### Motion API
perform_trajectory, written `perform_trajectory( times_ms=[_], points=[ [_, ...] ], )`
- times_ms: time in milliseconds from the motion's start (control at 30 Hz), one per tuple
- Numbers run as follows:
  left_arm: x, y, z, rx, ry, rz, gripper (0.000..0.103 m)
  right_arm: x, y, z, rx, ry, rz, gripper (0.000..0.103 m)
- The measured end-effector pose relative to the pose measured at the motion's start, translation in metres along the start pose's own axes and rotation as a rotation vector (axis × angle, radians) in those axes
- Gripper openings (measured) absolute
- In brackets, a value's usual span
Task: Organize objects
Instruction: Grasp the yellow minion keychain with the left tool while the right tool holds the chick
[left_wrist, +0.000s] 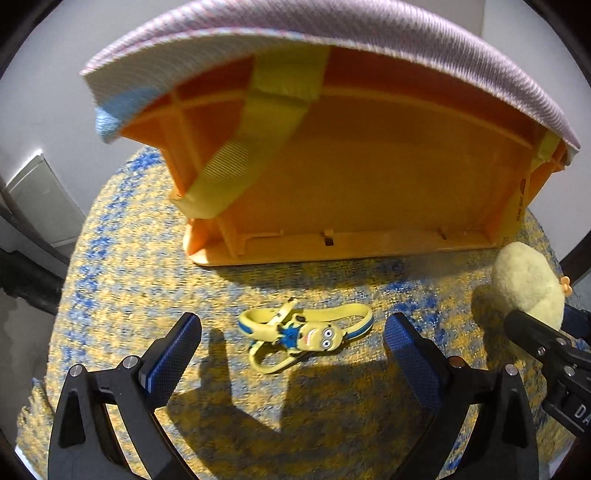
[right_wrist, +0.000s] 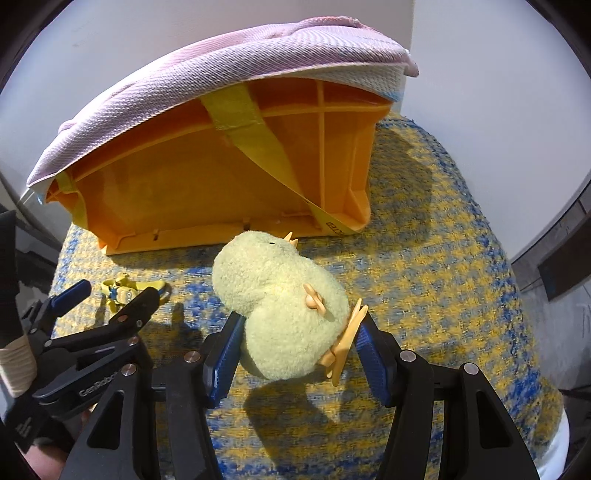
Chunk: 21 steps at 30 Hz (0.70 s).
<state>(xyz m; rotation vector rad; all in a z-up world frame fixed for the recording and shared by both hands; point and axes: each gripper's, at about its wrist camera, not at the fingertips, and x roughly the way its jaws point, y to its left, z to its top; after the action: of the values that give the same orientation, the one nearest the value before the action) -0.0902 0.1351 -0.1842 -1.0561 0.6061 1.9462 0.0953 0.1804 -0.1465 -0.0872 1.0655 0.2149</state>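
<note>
The left gripper (left_wrist: 291, 354), jaws wide apart, hangs right over the yellow toy band (left_wrist: 306, 334), which lies sideways between them, maybe not touching, while the right gripper (right_wrist: 295, 354) squeezes the fluffy chick (right_wrist: 280, 306).

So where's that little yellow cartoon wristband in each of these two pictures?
Left wrist view: the wristband lies low in the middle, on the rug between the left gripper fingers.
Right wrist view: it sits small at far left, partly behind the left gripper.
Shared landmark: the orange bin behind it.
</note>
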Motion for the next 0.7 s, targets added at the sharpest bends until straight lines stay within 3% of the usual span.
perform_trajectory(
  times_ms=[133,200,233,700],
  points=[
    [0.007,-0.006,0.0,0.011,0.003,-0.007,0.097,0.0,-0.003,-0.005,0.006,0.005,0.001,0.058],
    [0.012,-0.007,0.0,0.011,0.016,-0.017,0.09,0.0,-0.004,-0.006,0.009,0.007,0.001,0.058],
    [0.014,-0.007,0.0,0.011,0.023,-0.022,0.081,0.0,-0.005,-0.008,0.011,0.008,0.0,0.058],
    [-0.002,-0.007,-0.003,0.026,-0.008,-0.011,0.074,-0.019,-0.004,-0.025,0.008,-0.006,0.002,0.058]
  ],
)
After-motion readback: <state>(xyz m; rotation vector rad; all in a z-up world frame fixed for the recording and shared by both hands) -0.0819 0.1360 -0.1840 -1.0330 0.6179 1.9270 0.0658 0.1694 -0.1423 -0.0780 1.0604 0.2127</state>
